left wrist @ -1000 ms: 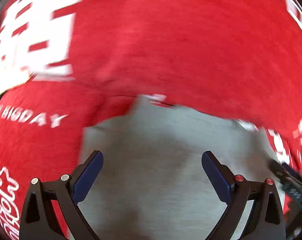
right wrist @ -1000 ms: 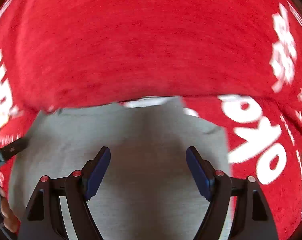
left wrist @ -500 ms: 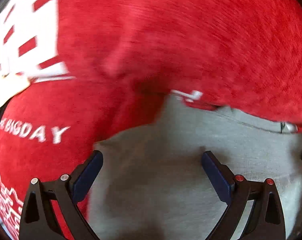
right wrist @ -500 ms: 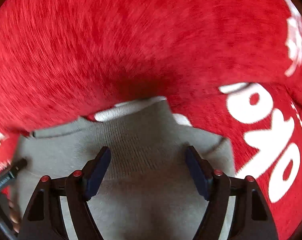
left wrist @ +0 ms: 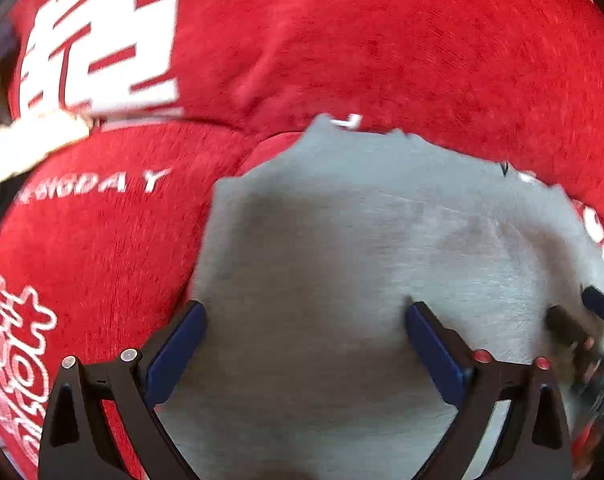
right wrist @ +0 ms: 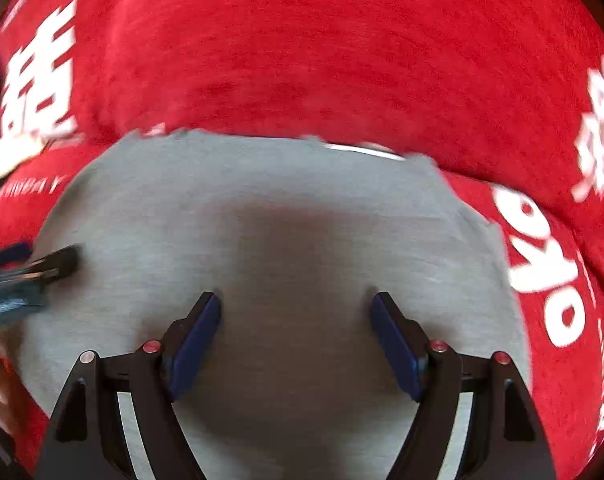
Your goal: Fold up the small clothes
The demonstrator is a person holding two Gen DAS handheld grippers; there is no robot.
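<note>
Tongs (left wrist: 303,334) (right wrist: 296,326) gape wide over the garment (right wrist: 262,208); we should pinch its far corners evenly against the cloth (right wrist: 302,60).

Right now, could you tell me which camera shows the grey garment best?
The right wrist view: the grey garment shows its far edge and both sides against the red cloth. The left wrist view shows it too, but its right part is blurred.

A red cloth with white lettering (left wrist: 381,40) carries a flat grey garment (left wrist: 341,240) lying directly on it.
</note>
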